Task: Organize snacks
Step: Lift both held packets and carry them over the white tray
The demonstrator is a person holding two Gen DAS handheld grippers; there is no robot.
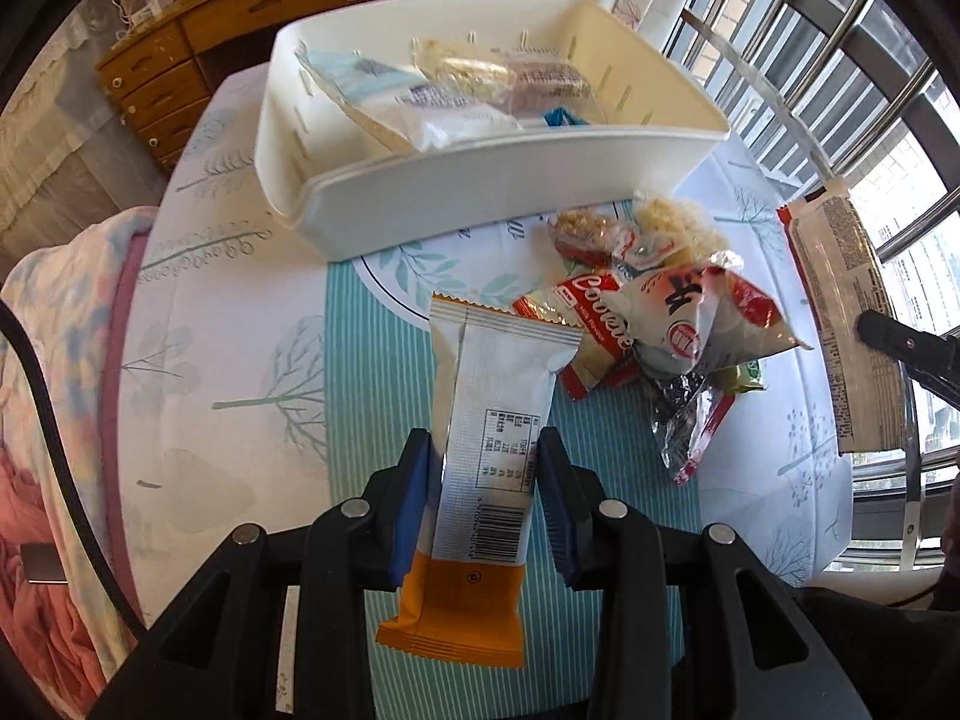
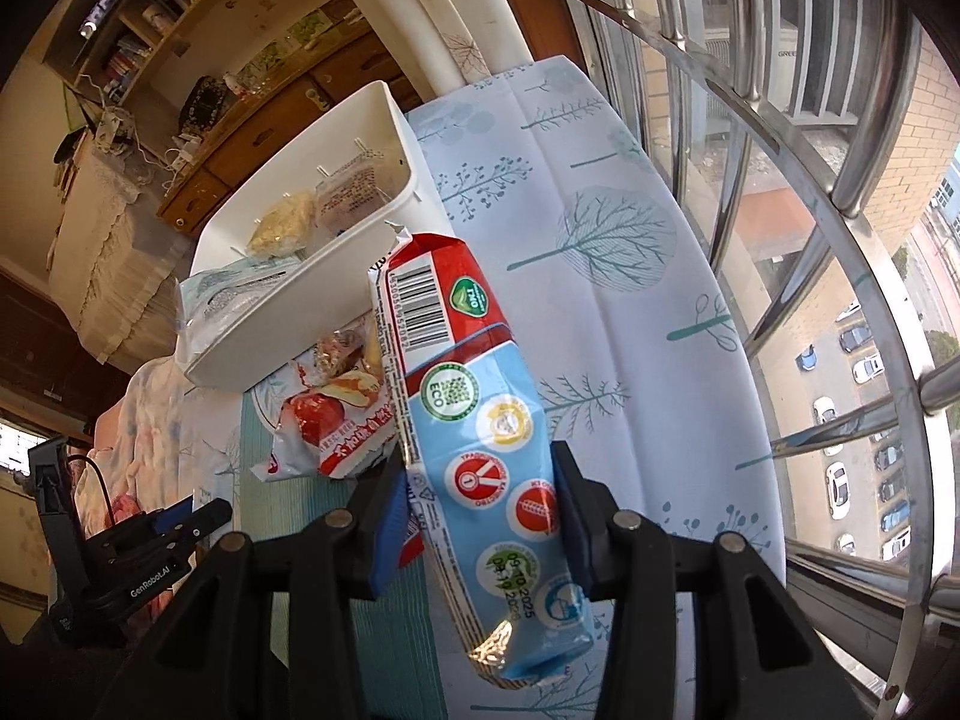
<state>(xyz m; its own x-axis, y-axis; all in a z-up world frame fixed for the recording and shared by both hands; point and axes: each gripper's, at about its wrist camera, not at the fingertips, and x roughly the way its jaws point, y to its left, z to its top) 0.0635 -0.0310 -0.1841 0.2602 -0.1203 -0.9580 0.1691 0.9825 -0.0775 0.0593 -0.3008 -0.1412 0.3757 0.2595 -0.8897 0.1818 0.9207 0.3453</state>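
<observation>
Left hand-held gripper (image 1: 486, 450) clamped on white-and-orange snack bar (image 1: 480, 480), raised above surface (image 1: 240, 360). Right hand-held gripper (image 2: 480, 480) clamped on blue-and-red packet (image 2: 480, 420), lower end cut off. Bin (image 1: 480, 192) contents partly hidden.

White bin (image 1: 456, 192) at upper centre; white-and-orange wrapper (image 1: 480, 480); red-and-blue packet (image 2: 480, 420); desk cloth (image 1: 240, 330) white with teal trees and stripes.

bin (image 1: 420, 204): far end of table (image 1: 240, 312) | loose snack pile (image 1: 660, 312): before bin, right
</observation>
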